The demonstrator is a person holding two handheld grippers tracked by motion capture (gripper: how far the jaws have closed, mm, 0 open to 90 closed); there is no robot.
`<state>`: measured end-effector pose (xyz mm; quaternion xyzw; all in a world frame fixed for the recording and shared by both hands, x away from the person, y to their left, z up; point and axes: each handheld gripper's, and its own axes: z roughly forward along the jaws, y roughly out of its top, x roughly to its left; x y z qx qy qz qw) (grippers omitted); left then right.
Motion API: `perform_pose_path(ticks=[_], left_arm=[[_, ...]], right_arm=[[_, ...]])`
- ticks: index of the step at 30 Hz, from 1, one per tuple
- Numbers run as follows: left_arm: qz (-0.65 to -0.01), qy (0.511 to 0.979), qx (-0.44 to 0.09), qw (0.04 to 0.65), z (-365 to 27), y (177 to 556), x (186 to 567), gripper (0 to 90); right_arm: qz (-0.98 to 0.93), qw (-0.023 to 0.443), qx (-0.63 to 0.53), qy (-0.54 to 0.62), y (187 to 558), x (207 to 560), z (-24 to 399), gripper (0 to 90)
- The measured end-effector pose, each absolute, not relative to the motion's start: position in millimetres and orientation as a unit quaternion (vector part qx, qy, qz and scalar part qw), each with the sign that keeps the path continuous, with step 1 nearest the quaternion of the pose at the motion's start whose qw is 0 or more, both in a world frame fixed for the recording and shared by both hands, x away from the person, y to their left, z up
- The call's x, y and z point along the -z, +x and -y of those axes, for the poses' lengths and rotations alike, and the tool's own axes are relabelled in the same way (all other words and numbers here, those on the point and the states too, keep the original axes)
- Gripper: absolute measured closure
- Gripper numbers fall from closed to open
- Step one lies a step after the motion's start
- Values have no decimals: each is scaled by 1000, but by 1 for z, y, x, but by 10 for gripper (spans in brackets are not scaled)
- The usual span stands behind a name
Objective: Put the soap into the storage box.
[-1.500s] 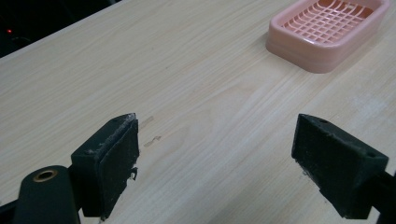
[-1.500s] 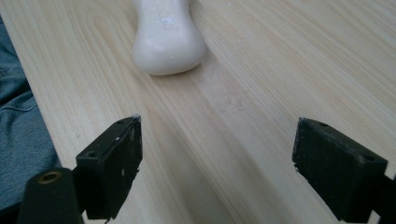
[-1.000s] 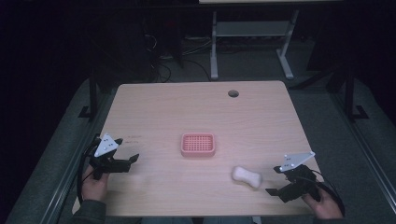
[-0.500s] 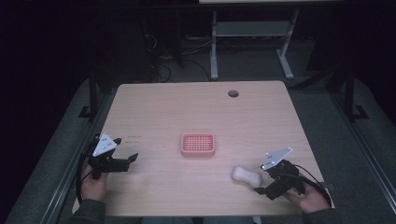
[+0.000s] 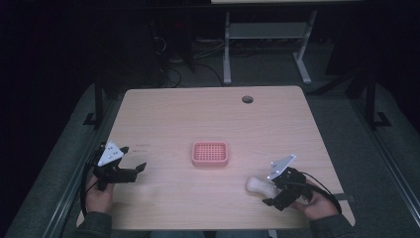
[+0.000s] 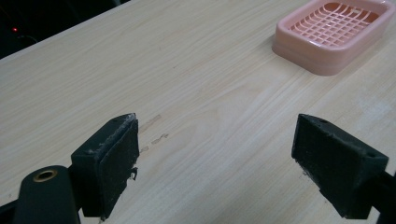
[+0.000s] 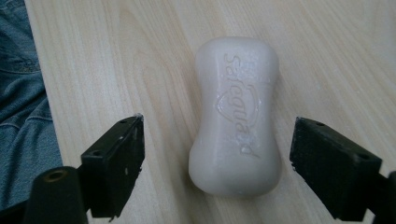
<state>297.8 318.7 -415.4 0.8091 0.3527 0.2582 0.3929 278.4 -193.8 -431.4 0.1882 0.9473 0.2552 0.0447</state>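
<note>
Item: white soap bar (image 7: 236,116); lies flat on wooden table (image 5: 198,119), near my edge, right of pink soap dish (image 5: 210,153); dish near table centre, apart from bar. My right gripper (image 5: 271,190): jaws have just been closing a little, still wide, bar's near end between them, pads not touching. My left gripper (image 6: 229,158): jaws wide apart, nothing between, over bare table, dish ahead.
</note>
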Motion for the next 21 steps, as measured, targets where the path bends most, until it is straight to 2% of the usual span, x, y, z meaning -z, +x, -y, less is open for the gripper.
perform_pose_path(ticks=[21], left_arm=[[-350, 811, -258, 392, -318, 298, 415, 145]], right_arm=[[-962, 55, -199, 180, 295, 441, 177, 333]])
